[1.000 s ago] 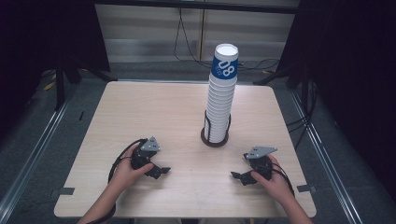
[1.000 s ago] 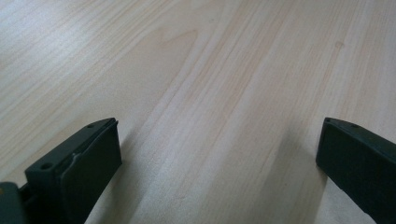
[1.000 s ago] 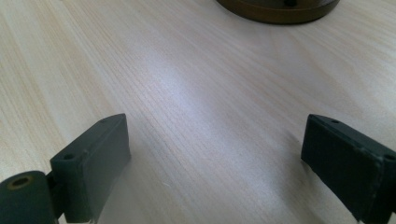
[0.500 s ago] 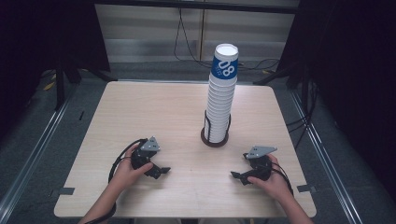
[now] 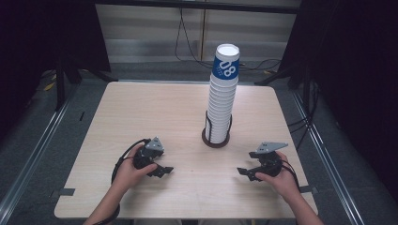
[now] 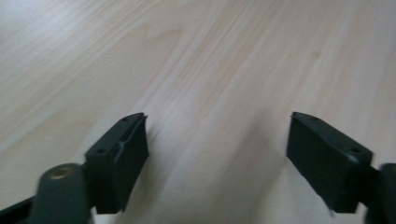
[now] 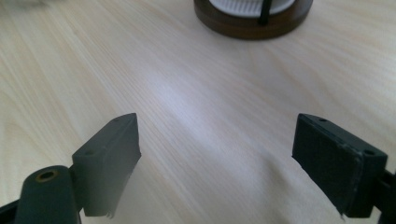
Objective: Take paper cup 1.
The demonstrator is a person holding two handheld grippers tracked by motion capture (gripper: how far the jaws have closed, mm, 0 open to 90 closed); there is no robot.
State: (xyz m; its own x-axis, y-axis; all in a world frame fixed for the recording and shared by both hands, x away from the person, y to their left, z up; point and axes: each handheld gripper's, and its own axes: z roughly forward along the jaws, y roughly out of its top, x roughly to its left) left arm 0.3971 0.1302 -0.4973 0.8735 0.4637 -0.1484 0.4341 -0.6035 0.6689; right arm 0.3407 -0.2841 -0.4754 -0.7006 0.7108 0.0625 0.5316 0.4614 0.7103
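A tall stack of white paper cups (image 5: 222, 101), the top one with a blue band, stands in a dark round holder (image 5: 216, 140) near the middle of the wooden table (image 5: 141, 112). My left gripper (image 5: 165, 170) rests on the table at the front left, held by a hand. Its jaws (image 6: 217, 123) have just been closing, stand apart, and have only bare wood between them. At the front right, my right gripper (image 5: 242, 172) lies on the table. It (image 7: 217, 123) is open with nothing in it, and the holder's base (image 7: 254, 21) lies ahead of it.
Cables trail from both grippers across the tabletop. Dark floor, metal rails and stand legs surround the table. Bare wood stretches on both sides of the cup stack and between the two hands.
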